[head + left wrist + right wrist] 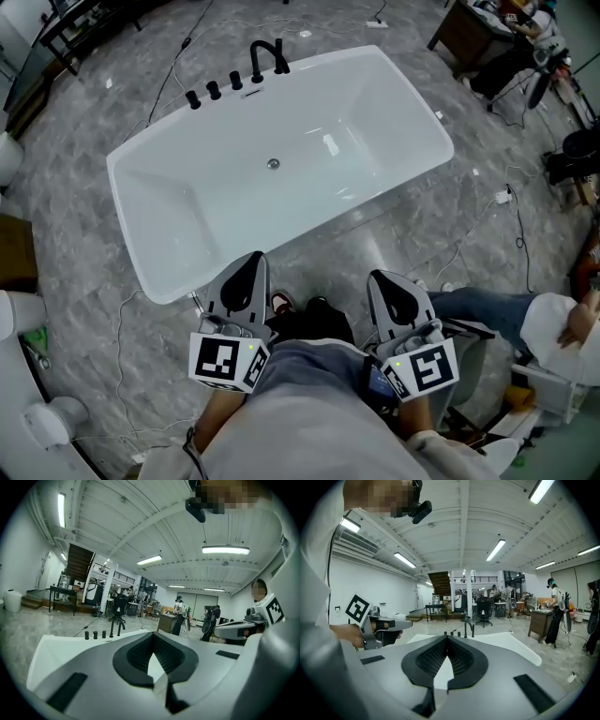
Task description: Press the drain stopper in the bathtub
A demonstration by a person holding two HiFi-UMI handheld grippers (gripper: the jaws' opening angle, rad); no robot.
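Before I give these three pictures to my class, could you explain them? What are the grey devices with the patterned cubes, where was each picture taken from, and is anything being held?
There is no robot here. A person holds two handheld tools, the left gripper and the right gripper, each carrying a marker cube. The top-down picture comes from a camera on the person's head. The other two come from cameras riding on each gripper and looking along its jaws. On the grey floor stands a white bathtub, with a black faucet on its far rim and the drain stopper in its bottom. Both grippers are near the person's waist, short of the tub. Their jaws meet at the tips and hold nothing, so the stopper is not yet pressed.
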